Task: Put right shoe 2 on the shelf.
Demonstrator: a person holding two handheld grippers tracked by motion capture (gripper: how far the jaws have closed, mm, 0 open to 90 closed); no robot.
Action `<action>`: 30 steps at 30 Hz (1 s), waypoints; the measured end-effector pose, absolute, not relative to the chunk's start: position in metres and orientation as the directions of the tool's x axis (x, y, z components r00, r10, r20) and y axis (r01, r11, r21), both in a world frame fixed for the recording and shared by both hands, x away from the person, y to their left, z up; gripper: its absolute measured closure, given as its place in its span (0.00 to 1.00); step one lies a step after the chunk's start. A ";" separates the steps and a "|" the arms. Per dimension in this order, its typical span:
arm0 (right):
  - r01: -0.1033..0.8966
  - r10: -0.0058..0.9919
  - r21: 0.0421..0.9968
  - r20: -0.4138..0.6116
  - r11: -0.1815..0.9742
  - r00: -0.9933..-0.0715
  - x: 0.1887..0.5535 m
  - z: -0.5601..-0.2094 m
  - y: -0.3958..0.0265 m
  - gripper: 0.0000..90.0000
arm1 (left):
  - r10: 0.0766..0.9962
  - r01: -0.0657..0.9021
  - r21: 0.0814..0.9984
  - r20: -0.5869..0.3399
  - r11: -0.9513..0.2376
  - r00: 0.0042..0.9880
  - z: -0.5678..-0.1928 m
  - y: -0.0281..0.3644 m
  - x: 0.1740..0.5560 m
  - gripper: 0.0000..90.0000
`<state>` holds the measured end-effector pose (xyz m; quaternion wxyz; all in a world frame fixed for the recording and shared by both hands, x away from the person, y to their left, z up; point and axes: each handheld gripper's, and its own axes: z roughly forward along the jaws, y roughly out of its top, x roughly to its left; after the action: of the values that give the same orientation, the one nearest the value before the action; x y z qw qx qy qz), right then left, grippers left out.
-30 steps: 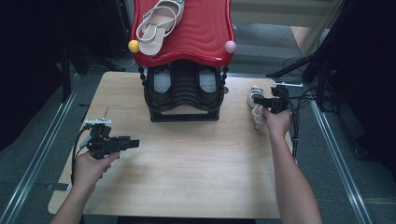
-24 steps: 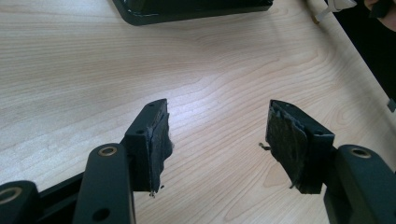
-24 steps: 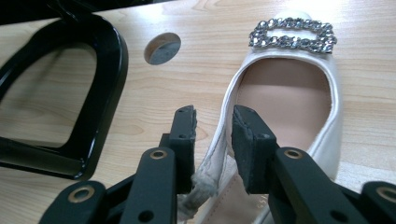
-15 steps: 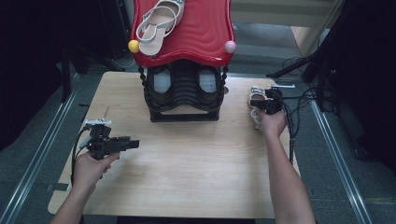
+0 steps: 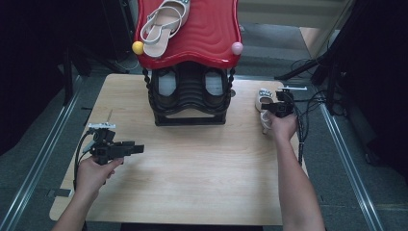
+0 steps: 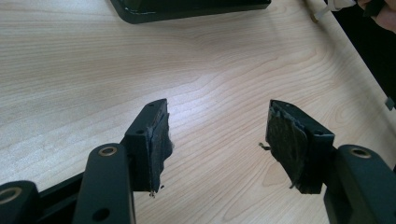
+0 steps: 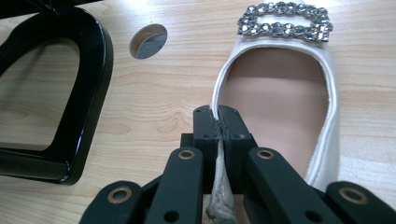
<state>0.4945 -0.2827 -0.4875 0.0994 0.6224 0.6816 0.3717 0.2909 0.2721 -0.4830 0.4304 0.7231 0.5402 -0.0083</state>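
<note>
From above, the cream flat shoe (image 5: pixel 264 102) lies at the right edge of the table (image 5: pixel 192 187), right of the black shoe rack (image 5: pixel 190 98) and just under the right gripper (image 5: pixel 281 107), which sits at the middle right of the frame. Its long axis runs up and down the picture, jewelled toe toward the top and heel toward the person's right hand (image 5: pixel 284 126), so that hand is plainly the nearer one. The left gripper (image 5: pixel 126 149) rests far off at the lower left, pointing across the bare wood toward the right, well apart from the shoe. On the rack's red top (image 5: pixel 207 33), at the upper middle, a strappy sandal (image 5: pixel 161 21) already lies, which suggests to me that the flat is due to be lifted toward the rack. In the left gripper view the left gripper (image 6: pixel 217 133) stands wide, its two black pads parted over plain table with nothing between them; the rack's dark base (image 6: pixel 187 9) shows at the top edge. In the right gripper view the right gripper (image 7: pixel 218 123) has just been closing, and its jaws now pinch the shoe's (image 7: pixel 280 107) left side wall near the heel, the cream rim running up between the pads. The shoe stretches straight away up the frame, its rhinestone buckle (image 7: pixel 285 21) at the top, with the rack's black foot (image 7: pixel 65 93) to the left, apart from it.
</note>
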 end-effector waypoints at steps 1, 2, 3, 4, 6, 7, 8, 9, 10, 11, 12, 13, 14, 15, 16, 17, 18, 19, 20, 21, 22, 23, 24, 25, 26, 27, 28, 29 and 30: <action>0.775 0.922 0.629 0.330 -0.057 -0.201 0.494 -0.486 -0.284 0.98 | 0.774 0.790 0.612 -0.479 -0.044 0.414 -0.483 0.272 0.291 0.44; 0.773 0.923 0.632 0.329 -0.058 -0.199 0.493 -0.484 -0.286 0.98 | 0.773 0.791 0.611 -0.482 -0.042 0.413 -0.483 0.272 0.292 0.44; 0.772 0.924 0.633 0.328 -0.059 -0.198 0.493 -0.483 -0.287 0.98 | 0.773 0.792 0.609 -0.482 -0.042 0.412 -0.483 0.272 0.292 0.44; 0.767 0.923 0.638 0.329 -0.064 -0.197 0.492 -0.482 -0.289 0.99 | 0.773 0.793 0.608 -0.486 -0.036 0.407 -0.484 0.271 0.292 0.44; 0.767 0.920 0.637 0.341 -0.076 -0.192 0.491 -0.479 -0.293 0.99 | 0.771 0.792 0.608 -0.482 -0.047 0.416 -0.484 0.270 0.293 0.44; 0.766 0.916 0.637 0.353 -0.087 -0.189 0.491 -0.478 -0.294 0.99 | 0.772 0.792 0.609 -0.481 -0.047 0.415 -0.484 0.270 0.293 0.44; 0.766 0.914 0.636 0.358 -0.091 -0.190 0.490 -0.477 -0.295 0.99 | 0.772 0.792 0.608 -0.478 -0.052 0.418 -0.484 0.270 0.293 0.44; 0.766 0.912 0.635 0.366 -0.098 -0.186 0.490 -0.476 -0.296 0.99 | 0.772 0.792 0.608 -0.479 -0.051 0.417 -0.484 0.269 0.293 0.44; 0.763 0.908 0.638 0.374 -0.104 -0.189 0.490 -0.476 -0.298 0.99 | 0.772 0.792 0.608 -0.480 -0.051 0.417 -0.484 0.269 0.293 0.44; 0.763 0.904 0.636 0.385 -0.112 -0.188 0.489 -0.474 -0.298 0.99 | 0.772 0.792 0.608 -0.480 -0.050 0.417 -0.484 0.269 0.293 0.44; 0.764 0.899 0.635 0.394 -0.116 -0.191 0.489 -0.473 -0.299 0.99 | 0.772 0.793 0.607 -0.480 -0.051 0.417 -0.484 0.269 0.293 0.44; 0.765 0.896 0.633 0.400 -0.118 -0.193 0.489 -0.471 -0.299 0.99 | 0.772 0.793 0.607 -0.480 -0.051 0.417 -0.484 0.269 0.293 0.44; 0.764 0.892 0.633 0.408 -0.123 -0.194 0.490 -0.470 -0.298 0.99 | 0.772 0.794 0.606 -0.481 -0.050 0.416 -0.484 0.269 0.293 0.44; 0.766 0.888 0.630 0.418 -0.129 -0.194 0.490 -0.468 -0.298 0.99 | 0.772 0.794 0.606 -0.481 -0.049 0.416 -0.485 0.269 0.293 0.44; 0.766 0.884 0.630 0.423 -0.130 -0.198 0.490 -0.467 -0.297 0.99 | 0.771 0.794 0.606 -0.482 -0.049 0.416 -0.485 0.269 0.293 0.44; 0.767 0.882 0.629 0.426 -0.127 -0.204 0.491 -0.466 -0.296 0.99 | 0.772 0.794 0.606 -0.481 -0.050 0.416 -0.485 0.269 0.293 0.44; 0.770 0.878 0.626 0.431 -0.125 -0.208 0.491 -0.464 -0.294 0.99 | 0.771 0.795 0.605 -0.482 -0.051 0.416 -0.485 0.270 0.293 0.44; 0.771 0.876 0.625 0.434 -0.123 -0.211 0.492 -0.463 -0.292 0.99 | 0.771 0.795 0.604 -0.482 -0.051 0.416 -0.485 0.270 0.293 0.44; 0.773 0.871 0.623 0.440 -0.123 -0.216 0.492 -0.461 -0.290 0.99 | 0.771 0.796 0.603 -0.484 -0.050 0.415 -0.485 0.270 0.293 0.44; 0.773 0.864 0.622 0.452 -0.127 -0.221 0.493 -0.461 -0.288 0.99 | 0.771 0.796 0.603 -0.483 -0.051 0.416 -0.485 0.270 0.293 0.44; 0.774 0.858 0.620 0.461 -0.130 -0.226 0.493 -0.459 -0.286 0.99 | 0.770 0.796 0.604 -0.485 -0.049 0.415 -0.485 0.270 0.293 0.44; 0.771 0.854 0.623 0.467 -0.133 -0.230 0.493 -0.459 -0.284 0.99 | 0.769 0.796 0.604 -0.486 -0.048 0.415 -0.485 0.270 0.293 0.44; 0.770 0.849 0.624 0.474 -0.136 -0.234 0.493 -0.458 -0.282 0.99 | 0.769 0.796 0.604 -0.487 -0.046 0.414 -0.485 0.270 0.293 0.44; 0.773 0.844 0.619 0.482 -0.137 -0.235 0.493 -0.457 -0.280 0.99 | 0.769 0.795 0.605 -0.487 -0.046 0.415 -0.484 0.270 0.293 0.44; 0.774 0.844 0.619 0.479 -0.131 -0.241 0.494 -0.456 -0.278 0.99 | 0.769 0.795 0.604 -0.486 -0.047 0.415 -0.484 0.270 0.293 0.44; 0.777 0.844 0.616 0.480 -0.129 -0.241 0.494 -0.454 -0.275 0.99 | 0.769 0.795 0.605 -0.484 -0.050 0.417 -0.484 0.269 0.293 0.44; 0.776 0.844 0.619 0.475 -0.121 -0.248 0.494 -0.453 -0.273 0.99 | 0.768 0.794 0.606 -0.484 -0.051 0.419 -0.484 0.269 0.293 0.44; 0.776 0.843 0.619 0.476 -0.119 -0.251 0.494 -0.451 -0.271 0.99 | 0.766 0.794 0.606 -0.483 -0.057 0.424 -0.484 0.269 0.294 0.44; 0.773 0.841 0.623 0.476 -0.117 -0.256 0.494 -0.449 -0.269 0.99 | 0.765 0.795 0.604 -0.484 -0.059 0.425 -0.484 0.269 0.294 0.44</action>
<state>0.4940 -0.2688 -0.4494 0.0392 0.6086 0.6633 0.4338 0.2937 0.2689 -0.4844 0.4280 0.7274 0.5361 -0.0174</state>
